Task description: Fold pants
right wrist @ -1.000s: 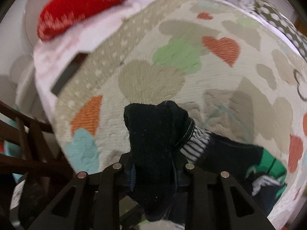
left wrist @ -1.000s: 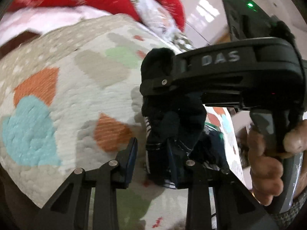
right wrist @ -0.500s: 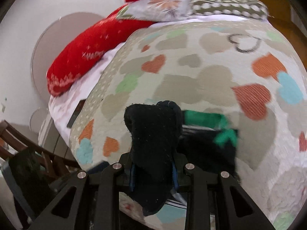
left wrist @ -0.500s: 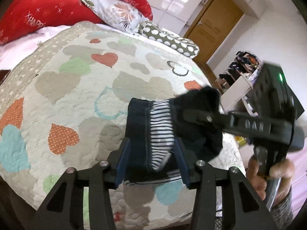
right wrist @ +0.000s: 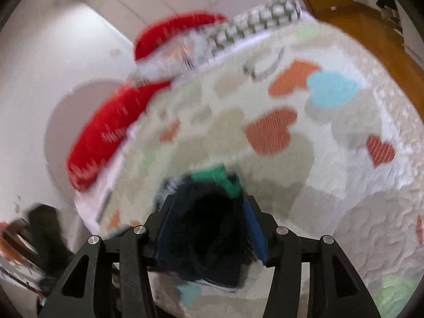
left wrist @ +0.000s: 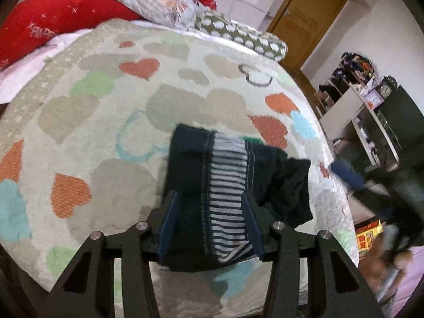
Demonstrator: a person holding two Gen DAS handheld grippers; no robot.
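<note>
Left wrist view: bed (left wrist: 79, 137) fills most of the pic, covered w/ a cream quilt printed w/ hearts in orange, teal, green and tan. At the head end lie a red pillow (left wrist: 53, 21), a floral pillow (left wrist: 161, 2) and a dotted pillow (left wrist: 238, 37), side by side. Off the bed's right side, a wooden door (left wrist: 307, 18) and a white shelf unit (left wrist: 363, 122) w/ clutter and a small clock on it.

Pants (left wrist: 212, 185), dark navy w/ a striped lining panel showing, are held up above the quilt near the bed's foot end. Left tool (left wrist: 210, 225) is clamped on the bunched waist part, blue pads pressing in from both sides; rest of the fabric hangs off to the right in a dark fold.

Right wrist view, heavily blurred: same quilt and the red pillow (right wrist: 106, 137) behind. Right tool (right wrist: 209, 228) has a dark wad of the pants (right wrist: 206, 228) between its blue pads, pinched from both sides, w/ a bit of green print at the top of the wad. Person's right hand (left wrist: 381, 267) shows only as a blur at the left view's lower right.
</note>
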